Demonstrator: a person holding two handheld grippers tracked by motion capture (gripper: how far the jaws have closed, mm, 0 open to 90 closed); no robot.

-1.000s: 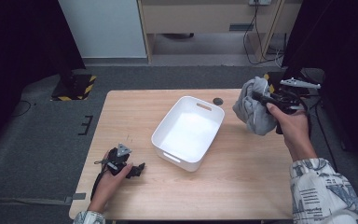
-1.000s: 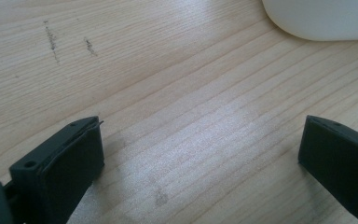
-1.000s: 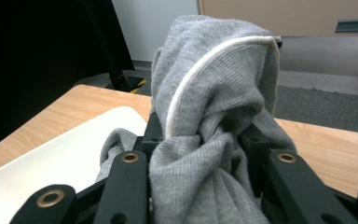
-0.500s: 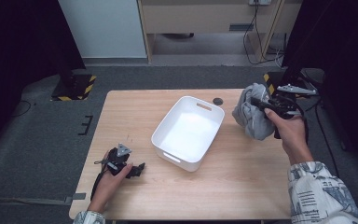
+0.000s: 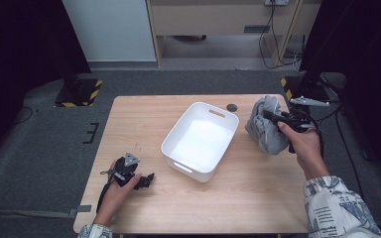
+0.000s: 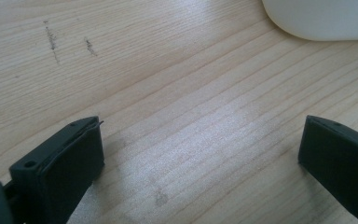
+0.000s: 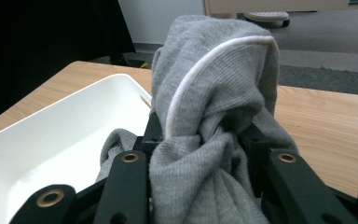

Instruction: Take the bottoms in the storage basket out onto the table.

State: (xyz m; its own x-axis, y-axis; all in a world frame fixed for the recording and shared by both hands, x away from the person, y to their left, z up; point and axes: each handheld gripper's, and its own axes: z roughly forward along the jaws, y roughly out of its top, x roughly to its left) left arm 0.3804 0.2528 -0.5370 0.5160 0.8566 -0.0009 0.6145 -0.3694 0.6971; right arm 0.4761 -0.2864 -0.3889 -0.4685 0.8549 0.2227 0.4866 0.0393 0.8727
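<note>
Pinching a grey cloth [image 7: 214, 116] beside the white tub [image 5: 198, 141], the right gripper [image 5: 284, 121] hangs; the left gripper [image 6: 200, 154] rests spread on the table [image 6: 168, 84].

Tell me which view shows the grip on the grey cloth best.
The right gripper view: the grey cloth bunches between the right gripper jaws, close up. The high view shows it small, beside the white bin.

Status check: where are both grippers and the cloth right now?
Right gripper shut on grey cloth, right of white bin. Left gripper open, resting on table. Bin empty; small dark disc behind it, nothing blocking.
</note>
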